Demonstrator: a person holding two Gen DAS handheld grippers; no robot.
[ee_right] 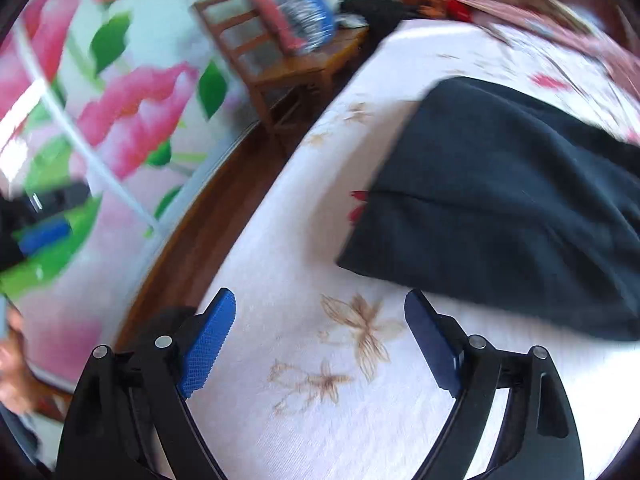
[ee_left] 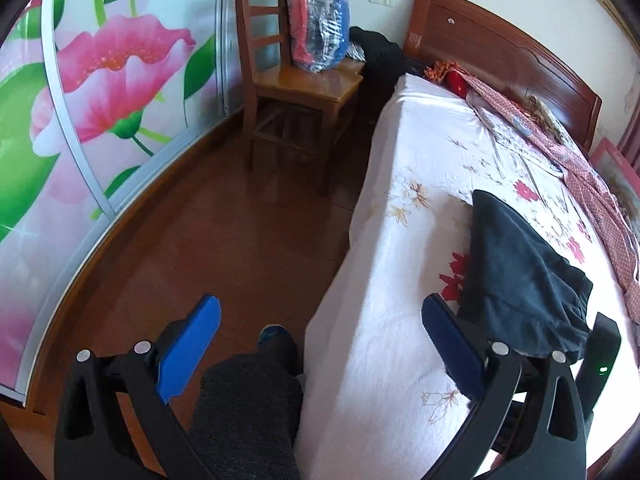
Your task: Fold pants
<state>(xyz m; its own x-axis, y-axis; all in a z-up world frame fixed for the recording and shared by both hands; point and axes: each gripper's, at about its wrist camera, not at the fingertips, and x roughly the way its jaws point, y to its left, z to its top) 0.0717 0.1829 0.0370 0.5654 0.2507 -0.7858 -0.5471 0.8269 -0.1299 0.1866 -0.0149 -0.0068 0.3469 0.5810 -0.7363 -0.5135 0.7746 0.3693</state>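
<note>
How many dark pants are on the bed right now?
1. The dark pants lie on the floral bedsheet near the bed's side edge, just ahead of the open right tool. More could be hidden among the headboard clutter.

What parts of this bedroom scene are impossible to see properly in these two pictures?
- Dark pants, right wrist view: far end cut off by the picture's right edge.
- Same pants, left wrist view: near edge hidden behind the left gripper.
- Chair and bagged clothes, right wrist view: smeared by motion blur.
- Headboard end of the bed, right wrist view: too blurred to identify items.
</note>
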